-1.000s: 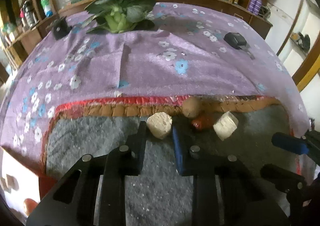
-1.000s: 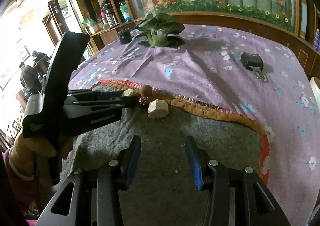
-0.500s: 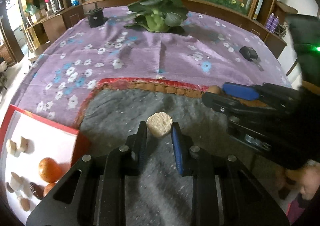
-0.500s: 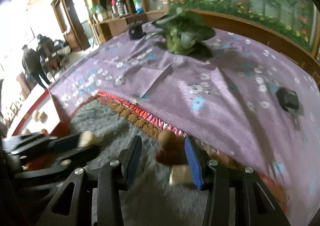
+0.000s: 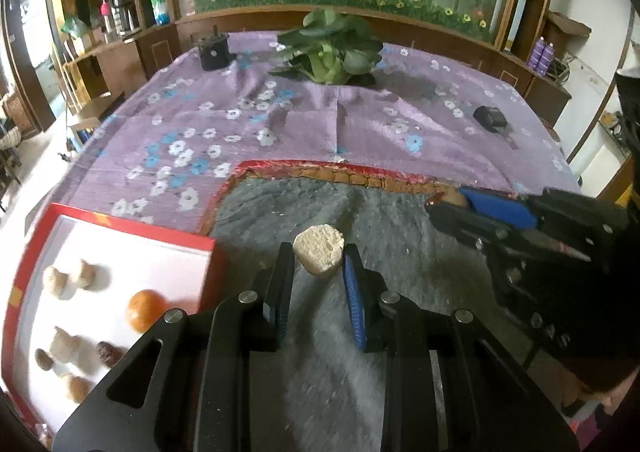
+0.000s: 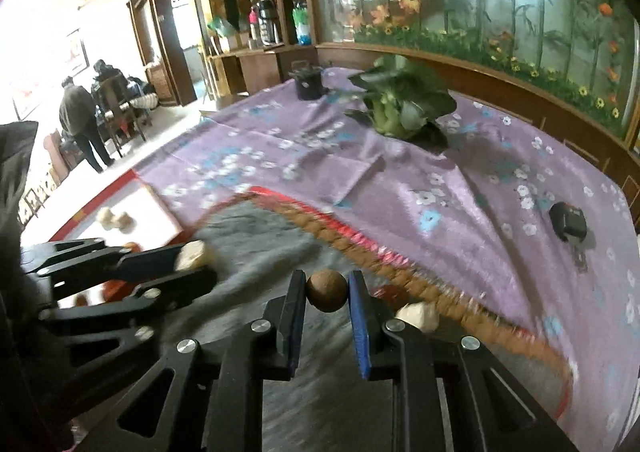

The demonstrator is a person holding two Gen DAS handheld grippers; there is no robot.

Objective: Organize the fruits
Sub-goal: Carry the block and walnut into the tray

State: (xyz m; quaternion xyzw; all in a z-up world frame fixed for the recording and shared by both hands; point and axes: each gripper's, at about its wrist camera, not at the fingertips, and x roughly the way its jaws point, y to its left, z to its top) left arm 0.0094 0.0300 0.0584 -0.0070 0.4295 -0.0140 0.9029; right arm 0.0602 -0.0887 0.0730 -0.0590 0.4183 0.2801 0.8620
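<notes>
Left wrist view shows the left claw (image 5: 318, 264) clamped on a pale fruit chunk (image 5: 319, 254) above the grey mat (image 5: 384, 244), with the red-rimmed tray (image 5: 120, 226) of fruit pieces to its left. Right wrist view shows the right claw (image 6: 326, 292) clamped on a brown round fruit (image 6: 326, 290); another pale chunk (image 6: 418, 315) and a dark red fruit (image 6: 394, 294) lie just right of it on the mat.

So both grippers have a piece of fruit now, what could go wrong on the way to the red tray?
1. The right gripper pinches the round brown fruit only at its tips, so the fruit could roll out.
2. The left gripper holds the pale chunk just as shallowly, above the grey mat, short of the red tray.
3. The two grippers are close together and could collide.
</notes>
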